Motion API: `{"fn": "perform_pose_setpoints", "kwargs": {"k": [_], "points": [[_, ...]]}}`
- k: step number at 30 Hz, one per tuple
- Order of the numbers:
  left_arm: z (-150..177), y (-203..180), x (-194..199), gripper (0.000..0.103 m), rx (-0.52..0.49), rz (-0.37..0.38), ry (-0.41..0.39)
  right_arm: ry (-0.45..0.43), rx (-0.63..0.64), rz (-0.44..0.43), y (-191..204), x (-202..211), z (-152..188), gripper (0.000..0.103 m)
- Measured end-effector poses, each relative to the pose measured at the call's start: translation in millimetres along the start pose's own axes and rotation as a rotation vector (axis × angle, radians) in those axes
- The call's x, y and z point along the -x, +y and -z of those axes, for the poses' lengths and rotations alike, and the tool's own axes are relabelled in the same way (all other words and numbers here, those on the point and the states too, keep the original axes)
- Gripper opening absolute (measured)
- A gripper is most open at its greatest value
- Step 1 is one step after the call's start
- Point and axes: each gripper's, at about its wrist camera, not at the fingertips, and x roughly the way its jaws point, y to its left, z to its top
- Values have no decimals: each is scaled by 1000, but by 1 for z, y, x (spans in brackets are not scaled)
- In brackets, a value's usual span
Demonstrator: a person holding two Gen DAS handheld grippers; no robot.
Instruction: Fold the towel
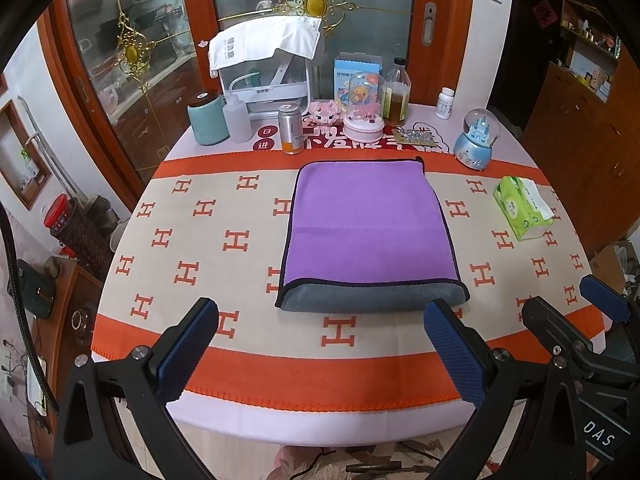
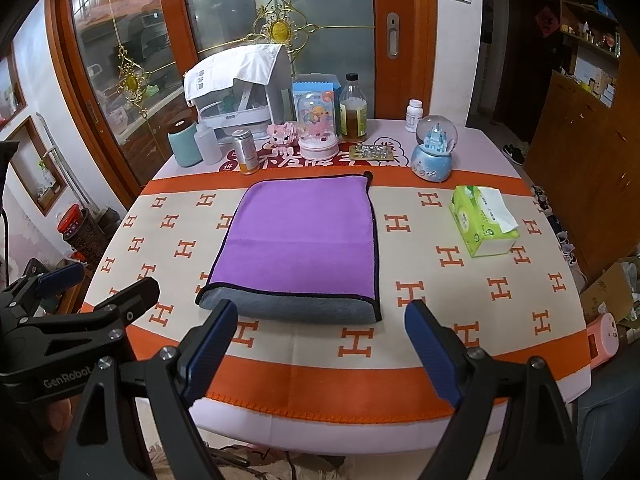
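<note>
- While both tools hang over the near edge of the table (image 1: 280,416), neither touches anything; the left gripper (image 1: 320,344) has its blue-padded jaws spread wide and holds nothing.
- Right gripper (image 2: 320,340): jaws likewise spread wide, nothing between them; both point level toward the far side of the table, and it sits just beside the left one, each visible at the edge of the other's view.
- Orange-and-cream cloth (image 1: 224,216) with an H pattern covers the tabletop under both tools.
- Towel (image 1: 368,224): lies flat on the cloth just beyond the fingertips, apart from them. It is folded, purple face up, with a grey layer showing along the near edge and dark piping round the border.
- Tissue pack (image 2: 482,220): green, to the right of the towel, well apart from it.
- Snow globe (image 2: 434,148): blue base, beyond the tissue pack.
- Far row behind the towel: a teal canister (image 1: 208,120), a metal can (image 1: 291,128), a pink domed ornament (image 1: 363,106) and a brown bottle (image 1: 397,94), all upright.
</note>
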Motion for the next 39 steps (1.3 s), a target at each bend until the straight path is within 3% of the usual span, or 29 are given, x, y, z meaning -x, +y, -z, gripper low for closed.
{"fn": "perform_pose_setpoints", "kwargs": {"k": [39], "points": [[8, -16, -7, 102, 12, -19, 15, 6, 16, -28, -7, -5, 3, 86]]}}
